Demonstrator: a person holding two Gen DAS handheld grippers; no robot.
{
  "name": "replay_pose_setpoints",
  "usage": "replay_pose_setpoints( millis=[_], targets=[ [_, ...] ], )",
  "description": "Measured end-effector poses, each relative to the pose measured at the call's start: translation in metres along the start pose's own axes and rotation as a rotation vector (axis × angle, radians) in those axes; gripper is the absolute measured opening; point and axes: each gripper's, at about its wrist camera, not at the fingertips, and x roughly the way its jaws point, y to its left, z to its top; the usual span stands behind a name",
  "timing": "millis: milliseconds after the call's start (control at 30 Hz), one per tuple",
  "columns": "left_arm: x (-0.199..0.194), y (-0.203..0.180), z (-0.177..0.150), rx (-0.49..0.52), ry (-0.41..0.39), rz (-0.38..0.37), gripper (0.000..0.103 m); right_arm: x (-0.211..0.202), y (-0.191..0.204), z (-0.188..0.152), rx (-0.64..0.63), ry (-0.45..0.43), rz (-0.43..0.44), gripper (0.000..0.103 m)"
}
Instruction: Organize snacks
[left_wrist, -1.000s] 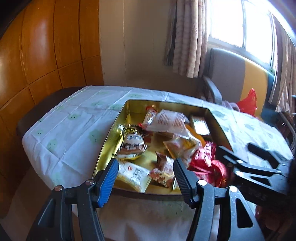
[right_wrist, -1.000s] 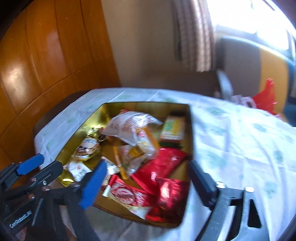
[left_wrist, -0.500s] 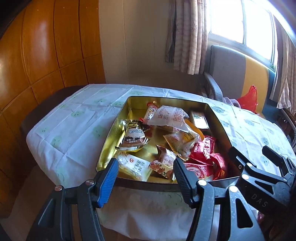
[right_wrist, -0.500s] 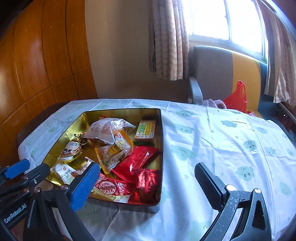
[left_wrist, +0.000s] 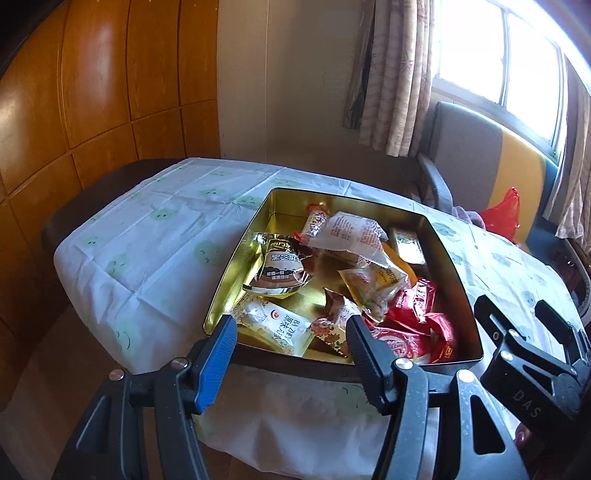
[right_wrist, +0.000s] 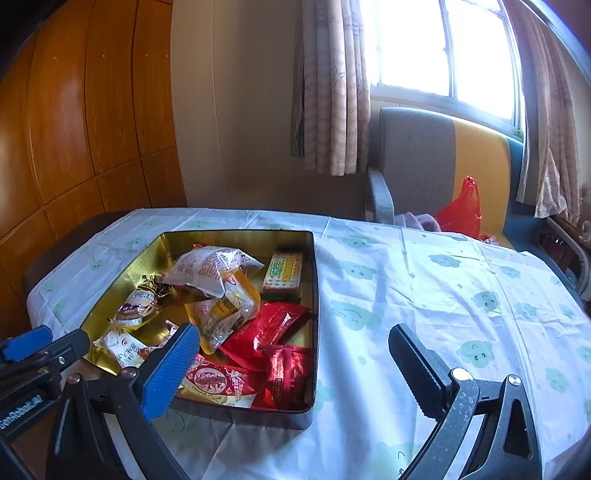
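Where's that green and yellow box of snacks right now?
The green and yellow box lies inside the gold tin, in its far right corner in the right wrist view, just beyond the red packets.

Glossy orange-brown wooden wall panels (right_wrist: 74, 122) fill the left side, meeting a plain beige wall (right_wrist: 236, 110). Bright daylight pours through a window (right_wrist: 443, 48) hung with beige patterned curtains (right_wrist: 332, 92). Below it stands a grey-and-yellow upholstered armchair (right_wrist: 424, 162), behind the table under its white cloth printed with pale green faces (right_wrist: 443, 288).

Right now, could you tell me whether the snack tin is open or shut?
Open: the tin has no lid on, and wrapped snacks lie exposed inside.
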Motion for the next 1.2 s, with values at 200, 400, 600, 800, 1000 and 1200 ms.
replay_pose_setpoints(
  millis=[200,400,600,800,1000,1200],
  targets=[
    [0.004,0.004,0.0,-0.018,0.008,0.022,0.062,-0.001,0.001,0.0,-0.008,-0.008,-0.006,0.103],
    [0.002,0.002,0.0,0.003,-0.009,0.051,0.062,0.0,0.002,-0.001,-0.015,-0.002,-0.007,0.103],
    [0.001,-0.001,-0.001,0.025,-0.024,0.068,0.062,0.001,0.003,-0.002,-0.021,-0.001,-0.008,0.103],
    [0.0,-0.004,-0.002,0.039,-0.029,0.069,0.062,0.002,0.003,-0.003,-0.018,0.006,-0.01,0.103],
    [0.001,-0.006,-0.003,0.043,-0.025,0.065,0.062,0.003,0.002,-0.004,-0.013,0.01,-0.007,0.103],
    [0.001,-0.007,-0.003,0.049,-0.023,0.062,0.062,0.004,0.001,-0.005,-0.01,0.016,-0.006,0.103]
  ],
)
